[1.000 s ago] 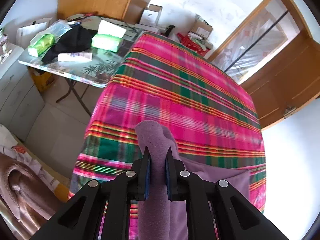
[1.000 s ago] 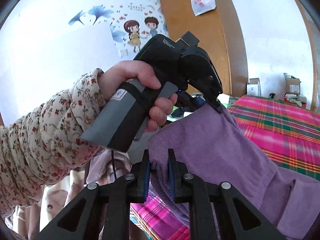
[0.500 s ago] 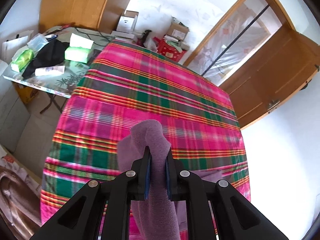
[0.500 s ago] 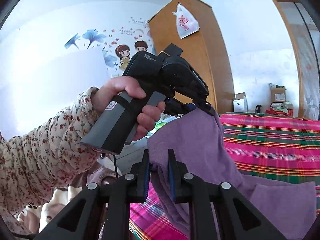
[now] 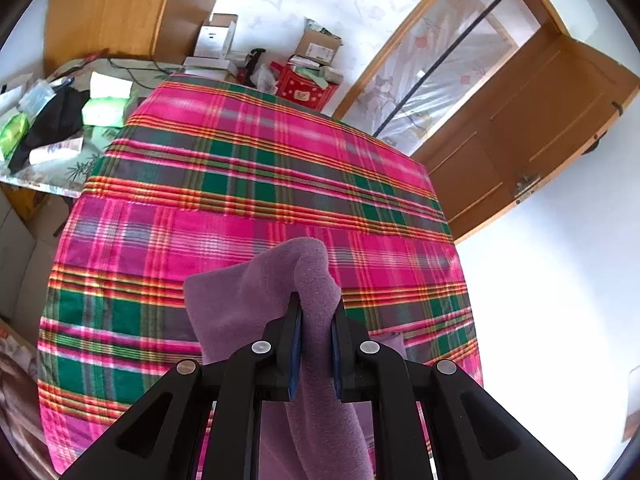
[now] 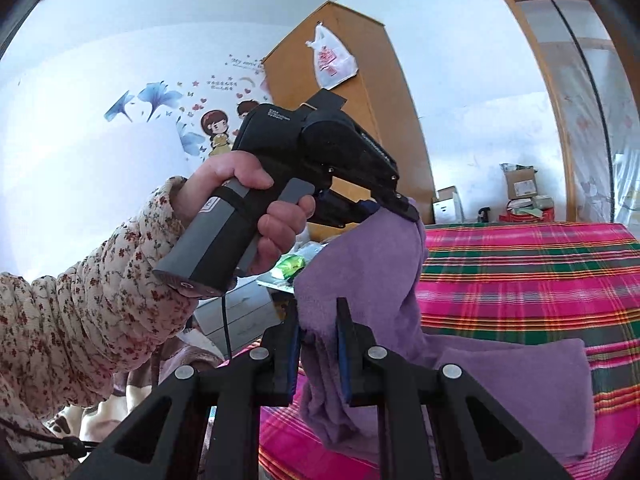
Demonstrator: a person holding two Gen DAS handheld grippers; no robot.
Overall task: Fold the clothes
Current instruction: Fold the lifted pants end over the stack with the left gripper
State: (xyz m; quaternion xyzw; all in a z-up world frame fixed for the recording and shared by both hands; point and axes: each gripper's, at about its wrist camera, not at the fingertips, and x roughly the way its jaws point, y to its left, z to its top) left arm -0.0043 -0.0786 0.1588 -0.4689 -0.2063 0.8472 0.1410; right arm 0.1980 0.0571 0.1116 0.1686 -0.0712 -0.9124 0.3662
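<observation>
The purple garment (image 6: 368, 264) hangs lifted above the near edge of the plaid-covered bed (image 5: 256, 184), its top edge stretched between the left gripper (image 5: 316, 340) and right gripper (image 6: 318, 344), both clamped on cloth; its lower part trails on the bed ahead.

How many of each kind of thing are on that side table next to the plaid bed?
Green tissue packs: 2
White packs: 1
Tubes: 1
Black cloths: 1
Clear bags: 1
Total: 6, counting only what shows clearly; the table's far end is cut off.
</observation>
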